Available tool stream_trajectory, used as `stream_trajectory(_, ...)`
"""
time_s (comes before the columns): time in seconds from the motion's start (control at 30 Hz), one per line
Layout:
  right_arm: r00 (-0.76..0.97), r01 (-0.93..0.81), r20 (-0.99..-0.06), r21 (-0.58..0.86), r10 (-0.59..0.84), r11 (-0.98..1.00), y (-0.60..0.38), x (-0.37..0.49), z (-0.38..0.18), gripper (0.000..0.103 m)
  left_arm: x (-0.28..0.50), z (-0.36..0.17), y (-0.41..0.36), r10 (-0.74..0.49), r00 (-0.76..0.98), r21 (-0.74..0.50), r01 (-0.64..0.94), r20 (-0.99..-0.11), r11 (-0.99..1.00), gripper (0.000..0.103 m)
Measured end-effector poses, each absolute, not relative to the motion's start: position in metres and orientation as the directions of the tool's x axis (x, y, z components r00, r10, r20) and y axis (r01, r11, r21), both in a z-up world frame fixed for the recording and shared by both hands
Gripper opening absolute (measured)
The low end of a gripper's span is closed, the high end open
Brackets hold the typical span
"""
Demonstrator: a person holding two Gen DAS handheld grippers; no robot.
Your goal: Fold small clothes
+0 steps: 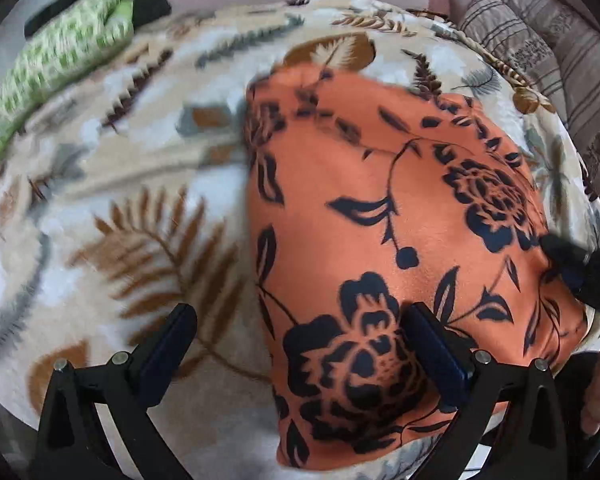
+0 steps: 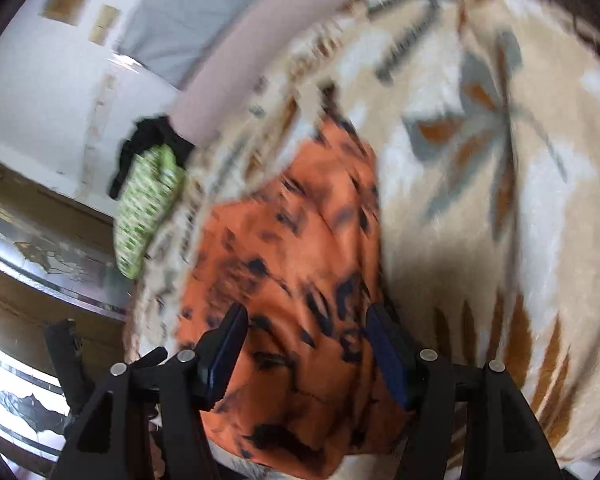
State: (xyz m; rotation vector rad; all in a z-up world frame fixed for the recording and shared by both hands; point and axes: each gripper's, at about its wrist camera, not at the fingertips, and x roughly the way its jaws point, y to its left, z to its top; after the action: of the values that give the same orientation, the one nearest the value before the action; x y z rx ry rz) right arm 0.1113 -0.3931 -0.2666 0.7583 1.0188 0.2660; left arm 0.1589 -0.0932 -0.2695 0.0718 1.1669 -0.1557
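One orange floral garment (image 1: 400,240) lies flat on a leaf-patterned blanket (image 1: 140,220). Both left tongs (image 1: 300,344) and right tongs (image 2: 304,344) hang spread above it, gripping nothing. A green patterned cloth (image 1: 60,76) sits at the blanket's edge, beside a white wall (image 2: 40,88).

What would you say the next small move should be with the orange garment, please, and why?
Probably lower the left gripper and close it on the orange garment's near edge. Both it and the right gripper are open, holding nothing, and the garment lies on the blanket.
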Motion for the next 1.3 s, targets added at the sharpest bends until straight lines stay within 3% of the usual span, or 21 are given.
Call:
stream_trajectory(0.07,0.477,0.154,-0.698,0.664,0.534,0.732,-0.390,0.114,-0.274,0.066,0.161,-0.269,-0.086,-0.117,0.360,-0.077,0.124,-0.926,0.989,0.103)
stream_trajectory(0.27,0.557,0.177,-0.613,0.746,0.560,0.642,-0.416,0.110,-0.272,0.066,0.163,-0.245,-0.071,-0.140,0.405,-0.106,0.105,-0.904,0.989,0.103)
stream_trajectory(0.37,0.568,0.224,-0.613,0.758,0.550,0.613,-0.425,0.112,-0.277,0.072,0.173,-0.245,-0.057,-0.153,0.388,-0.141,0.060,-0.909,0.988,0.103)
stream_trajectory(0.57,0.538,0.262,-0.623,0.764,0.569,0.589,-0.426,0.123,-0.288,0.072,0.196,-0.269,-0.041,-0.298,0.267,-0.305,0.016,-0.916,0.952,0.103)
stream_trajectory(0.9,0.488,0.178,-0.556,0.818,0.673,0.546,-0.407,0.131,-0.293,0.075,0.198,-0.278,-0.056,-0.532,0.158,-0.530,0.056,-0.832,0.846,0.103)
stream_trajectory(0.97,0.466,0.142,-0.493,0.861,0.735,0.488,-0.400,0.132,-0.294,0.075,0.200,-0.276,-0.058,-0.536,0.166,-0.534,0.064,-0.828,0.843,0.103)
stream_trajectory(1.3,0.486,0.204,-0.562,0.818,0.670,0.538,-0.402,0.135,-0.301,0.074,0.202,-0.284,-0.068,-0.464,0.155,-0.462,0.047,-0.872,0.886,0.103)
